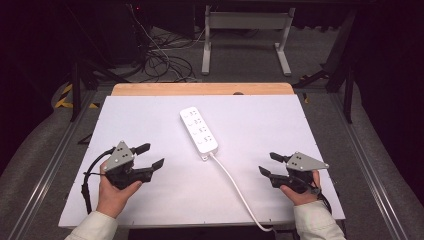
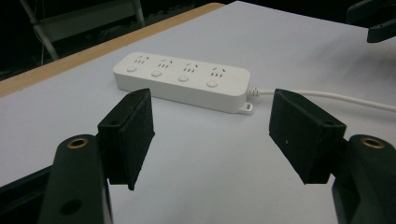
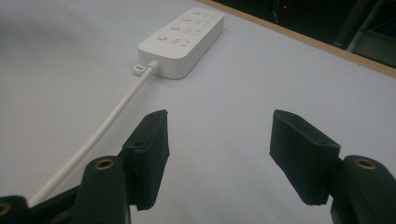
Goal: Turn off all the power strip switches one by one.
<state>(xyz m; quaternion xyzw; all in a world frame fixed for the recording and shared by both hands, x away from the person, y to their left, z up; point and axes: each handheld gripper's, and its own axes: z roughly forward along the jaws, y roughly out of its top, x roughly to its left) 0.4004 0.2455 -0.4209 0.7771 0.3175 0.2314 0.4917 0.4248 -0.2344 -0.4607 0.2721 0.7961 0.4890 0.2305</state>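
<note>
Centrally, white four-socket plastic power strip point(image 1: 199, 129) lies flat on white bench point(image 1: 140, 200), between and ahead of left claw point(image 1: 150, 155) and right claw point(image 1: 269, 164); both claws released, nothing held, well apart from strip.

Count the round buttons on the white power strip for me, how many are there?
4. They sit in a row along one long side of the power strip, one beside each socket group, running from the far end to the cable end. None looks hidden.

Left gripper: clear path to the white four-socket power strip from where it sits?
Probably yes. The left gripper stands open and apart from the white four-socket power strip, with bare white tabletop between them. The strip's white cable trails off toward the right gripper, away from that path.
</note>
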